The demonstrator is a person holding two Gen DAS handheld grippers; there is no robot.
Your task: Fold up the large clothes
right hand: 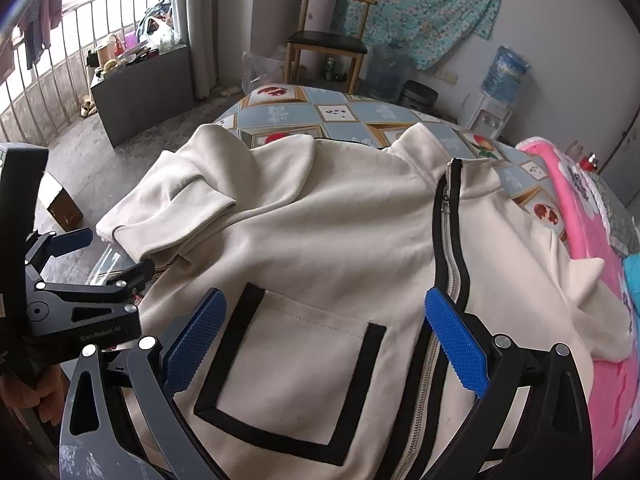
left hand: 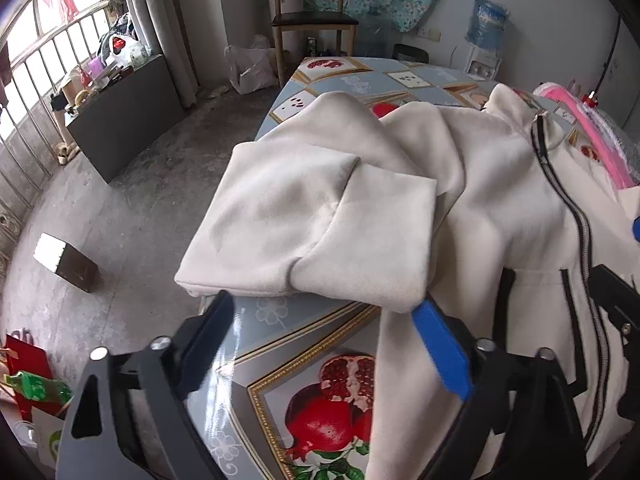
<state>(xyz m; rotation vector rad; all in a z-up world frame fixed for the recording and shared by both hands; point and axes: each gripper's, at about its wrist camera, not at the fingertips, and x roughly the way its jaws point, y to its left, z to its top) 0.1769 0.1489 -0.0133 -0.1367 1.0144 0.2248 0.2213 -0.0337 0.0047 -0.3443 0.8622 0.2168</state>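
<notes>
Cream jacket point(right hand: 320, 232) lies zipper-up across our pomegranate-print surface point(left hand: 304, 344), its sleeve point(left hand: 304, 216) folded at the edge. Our left gripper point(left hand: 324, 312) hangs open just beside that sleeve; our right gripper point(right hand: 324, 320) is spread wide over the black-trimmed pocket point(right hand: 292, 376).

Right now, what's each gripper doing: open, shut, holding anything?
Left gripper: open, empty, at the folded sleeve of the cream jacket.
Right gripper: open, empty, over the jacket's front pocket.
</notes>
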